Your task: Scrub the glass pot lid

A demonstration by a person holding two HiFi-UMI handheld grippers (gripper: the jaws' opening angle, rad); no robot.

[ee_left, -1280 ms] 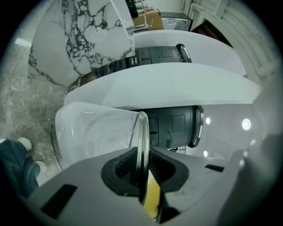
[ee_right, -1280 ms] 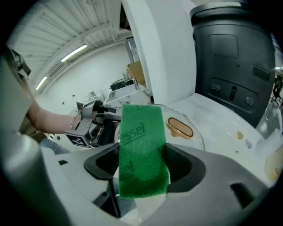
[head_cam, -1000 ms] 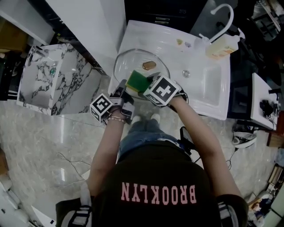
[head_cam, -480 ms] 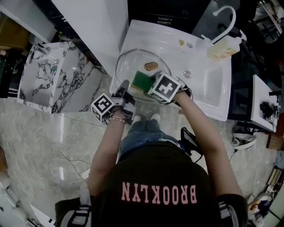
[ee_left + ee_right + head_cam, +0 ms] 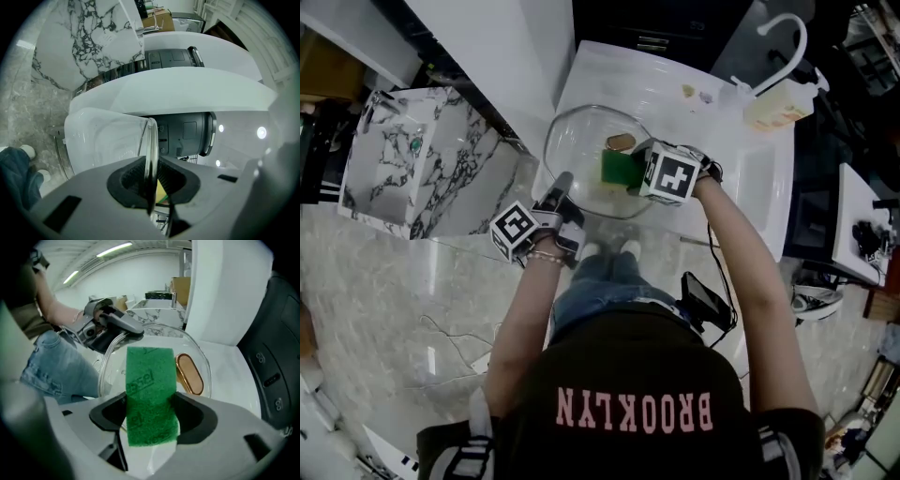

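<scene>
The glass pot lid (image 5: pixel 581 150) with its copper-coloured knob (image 5: pixel 621 142) is held over the white counter (image 5: pixel 675 112). My left gripper (image 5: pixel 560 192) is shut on the lid's near rim, seen edge-on (image 5: pixel 151 164) between the jaws in the left gripper view. My right gripper (image 5: pixel 630 170) is shut on a green scrubbing sponge (image 5: pixel 616 168) that lies against the lid's glass beside the knob. In the right gripper view the sponge (image 5: pixel 150 394) stands between the jaws, with the lid (image 5: pixel 199 366), the knob (image 5: pixel 189 373) and the left gripper (image 5: pixel 110 324) beyond it.
A sink basin (image 5: pixel 764 178) with a white curved faucet (image 5: pixel 787 37) and a soap bottle (image 5: pixel 780 106) lies to the right. A marble-patterned block (image 5: pixel 408 173) stands at the left. The person's legs and shoes (image 5: pixel 605 251) are below the counter's edge.
My right gripper has carried the sponge up and to the right across the lid, toward the knob. The left gripper has kept its hold on the rim, nearly still.
</scene>
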